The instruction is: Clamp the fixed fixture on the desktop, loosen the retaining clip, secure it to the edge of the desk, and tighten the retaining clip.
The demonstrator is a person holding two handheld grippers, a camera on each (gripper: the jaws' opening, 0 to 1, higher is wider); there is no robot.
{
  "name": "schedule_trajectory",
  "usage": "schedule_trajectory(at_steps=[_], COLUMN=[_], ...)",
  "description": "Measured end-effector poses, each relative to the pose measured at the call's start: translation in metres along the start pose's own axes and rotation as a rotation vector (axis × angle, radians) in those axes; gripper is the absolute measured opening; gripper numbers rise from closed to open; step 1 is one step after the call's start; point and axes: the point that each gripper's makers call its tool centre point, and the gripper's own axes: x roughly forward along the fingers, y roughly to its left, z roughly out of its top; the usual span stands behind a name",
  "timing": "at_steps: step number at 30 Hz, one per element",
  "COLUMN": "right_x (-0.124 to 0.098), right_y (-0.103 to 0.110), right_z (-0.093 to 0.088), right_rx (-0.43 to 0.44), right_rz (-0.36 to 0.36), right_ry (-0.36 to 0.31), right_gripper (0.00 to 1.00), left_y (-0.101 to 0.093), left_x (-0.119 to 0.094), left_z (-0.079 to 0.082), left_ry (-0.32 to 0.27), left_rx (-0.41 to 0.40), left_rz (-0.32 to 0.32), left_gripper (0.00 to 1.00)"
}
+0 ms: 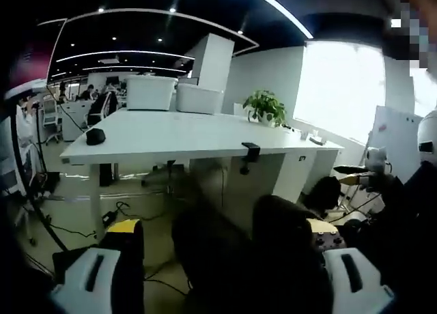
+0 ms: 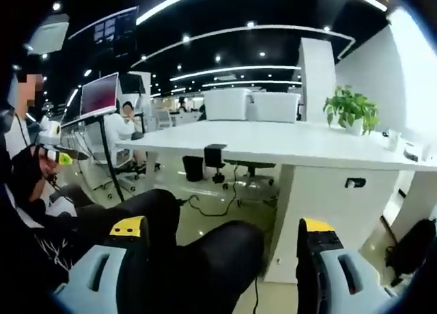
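**Clamp fixture on desk edge, both grippers held low and empty**

The small black clamp fixture [image 1: 250, 152] sits on the near edge of the long white desk [image 1: 184, 140], its top plate on the desktop and a black screw stem hanging below the edge. In the right gripper view the same black fixture [image 2: 215, 155] grips the near desk edge [image 2: 287, 145], left of centre, stem pointing down.

Left gripper [image 1: 222, 273]: white jaws with black pads and yellow tips, spread wide apart, nothing between them except the person's dark-trousered knees [image 1: 246, 246] behind. Well short of the desk.

Right gripper [image 2: 222, 259]: same build, jaws wide apart, nothing held; a dark knee [image 2: 212, 259] sits in the gap behind them. Also well away from the fixture.

On the desk: a black rounded object [image 1: 95, 136] near the left corner, two white rectangular bins [image 1: 174, 94] at the back, and a green potted plant [image 1: 265, 108] toward the right end. Cables [image 1: 123, 211] trail across the glossy floor under the desk.

Right gripper view, left side: a laptop on a tall stand [image 2: 99, 95] and a seated person in white [image 2: 123, 130] beyond it.
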Motion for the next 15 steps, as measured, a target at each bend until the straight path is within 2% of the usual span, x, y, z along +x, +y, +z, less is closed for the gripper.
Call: schedule_trajectory(at_steps=[4,7,8,11,15], right_x=[-0.001,-0.002,-0.003,-0.005,-0.007], right_y=[0.013,0.018,0.021,0.031,0.034], right_z=[0.004,0.009,0.012,0.019,0.02], right_rx=[0.004,-0.08,-0.077,-0.022,-0.072], right_rz=[0.022,0.015,0.017,0.044,0.038], right_ry=[-0.005,-0.01,-0.018,-0.048,-0.045], right_gripper=[0.85,0.81,0.81,0.82,0.8], left_y=[-0.009,-0.011,-0.013,-0.017,-0.018], left_x=[-0.009,-0.015,-0.017,-0.021,-0.023], left_z=[0.007,0.016,0.019,0.019,0.02], left_ry=[-0.031,-0.076,-0.091,-0.099,-0.108], left_rx=[0.006,0.011,0.003,0.002,0.002], left_rz=[-0.018,-0.012,-0.02,-0.031,-0.033], left_gripper=[0.95,0.95,0.95,0.95,0.95])
